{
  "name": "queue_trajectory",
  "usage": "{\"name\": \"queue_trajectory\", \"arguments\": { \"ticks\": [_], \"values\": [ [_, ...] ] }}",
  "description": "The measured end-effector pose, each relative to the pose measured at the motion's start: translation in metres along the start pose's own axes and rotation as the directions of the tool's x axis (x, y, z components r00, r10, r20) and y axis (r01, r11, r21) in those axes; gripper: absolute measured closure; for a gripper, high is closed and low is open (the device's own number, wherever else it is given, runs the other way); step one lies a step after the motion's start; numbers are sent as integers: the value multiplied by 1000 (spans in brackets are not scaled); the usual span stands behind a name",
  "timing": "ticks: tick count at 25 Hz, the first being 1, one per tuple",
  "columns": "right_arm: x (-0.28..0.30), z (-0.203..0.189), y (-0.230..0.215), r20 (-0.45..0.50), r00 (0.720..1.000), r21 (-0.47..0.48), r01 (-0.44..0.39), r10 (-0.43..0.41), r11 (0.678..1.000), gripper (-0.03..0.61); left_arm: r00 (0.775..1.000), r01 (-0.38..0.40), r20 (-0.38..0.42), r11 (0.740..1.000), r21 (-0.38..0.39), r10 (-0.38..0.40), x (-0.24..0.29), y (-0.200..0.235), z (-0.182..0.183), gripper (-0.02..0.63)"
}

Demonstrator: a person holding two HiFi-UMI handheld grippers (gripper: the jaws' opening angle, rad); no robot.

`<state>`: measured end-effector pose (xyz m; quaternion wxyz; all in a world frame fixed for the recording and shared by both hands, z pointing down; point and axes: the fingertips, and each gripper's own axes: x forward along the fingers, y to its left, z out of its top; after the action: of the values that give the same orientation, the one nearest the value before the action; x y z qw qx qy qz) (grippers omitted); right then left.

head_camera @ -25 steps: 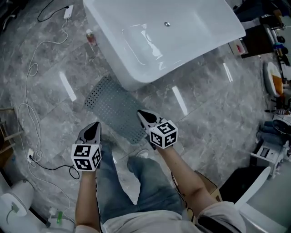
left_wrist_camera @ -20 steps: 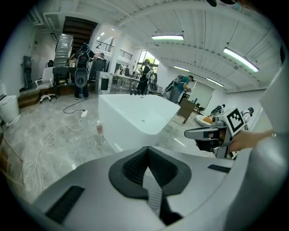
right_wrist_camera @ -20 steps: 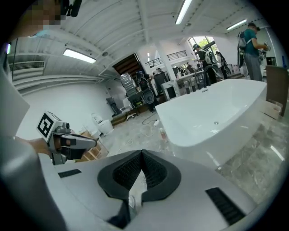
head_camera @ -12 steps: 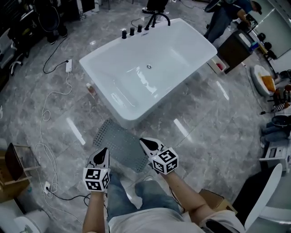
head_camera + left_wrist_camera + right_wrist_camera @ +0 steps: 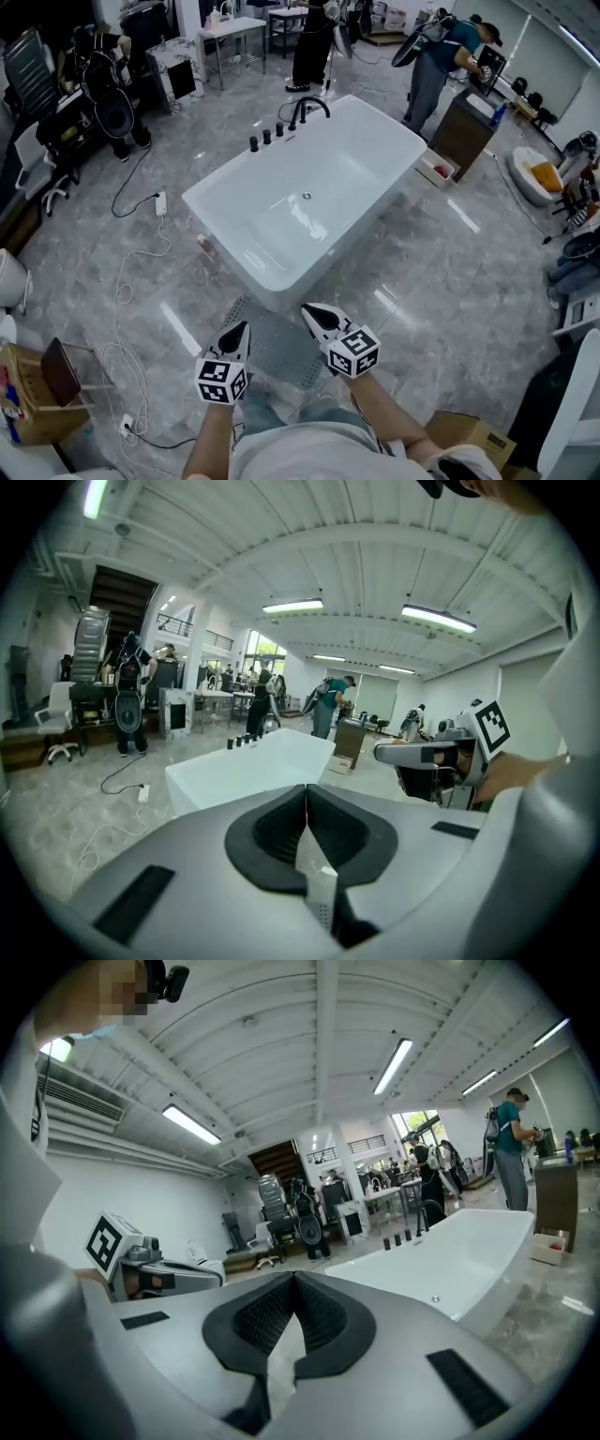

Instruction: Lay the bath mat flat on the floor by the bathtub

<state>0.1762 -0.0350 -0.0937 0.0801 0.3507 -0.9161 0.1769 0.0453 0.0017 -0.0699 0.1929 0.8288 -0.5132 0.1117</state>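
The left gripper [image 5: 240,329] and the right gripper [image 5: 312,312] are both clenched and empty, held in the air side by side above the bath mat [image 5: 277,343]. Each gripper's own view shows its dark pads pressed together at the tips with nothing caught between them. Each gripper carries a cube with square markers, the left cube [image 5: 222,381] and the right cube [image 5: 354,350], just ahead of the person's bare forearms.

The grey, perforated bath mat lies spread flat on the marble floor [image 5: 441,272], directly below and between the two grippers. Its far end reaches the foot of the white bathtub [image 5: 309,178]; whether mat and tub touch cannot be told. The person's legs [image 5: 309,417] stand at the mat's near end.

The freestanding bathtub sits at an angle across the middle of the room, with a black tap [image 5: 309,107] and a row of black knobs [image 5: 267,137] on its far rim and a small drain [image 5: 307,196] in its basin. A small bottle [image 5: 203,247] stands on the floor just beside the tub's left side. A white cable [image 5: 120,292] trails across the floor at left to a power strip [image 5: 160,203]. In the background, a person in a teal shirt [image 5: 448,52] stands at a dark cabinet [image 5: 469,127].
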Motion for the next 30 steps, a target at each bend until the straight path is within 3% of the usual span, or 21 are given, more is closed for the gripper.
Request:
{"name": "queue_trajectory", "arguments": {
  "ticks": [10,19,26,30],
  "values": [
    [-74,59,56,108,994,-61,28,-21,998,555,984,103,139,991,83,-114,-60,-48,79,595],
    [-111,68,67,140,990,-79,42,-30,996,555,972,126,187,989,81,-139,-82,-77,90,594],
    [-139,55,61,133,989,-122,77,-60,990,555,966,149,195,982,118,-170,-87,-103,86,544],
    [-148,54,58,138,988,-99,80,-66,992,555,964,154,202,981,119,-176,-87,-107,84,542]
  ]
}}
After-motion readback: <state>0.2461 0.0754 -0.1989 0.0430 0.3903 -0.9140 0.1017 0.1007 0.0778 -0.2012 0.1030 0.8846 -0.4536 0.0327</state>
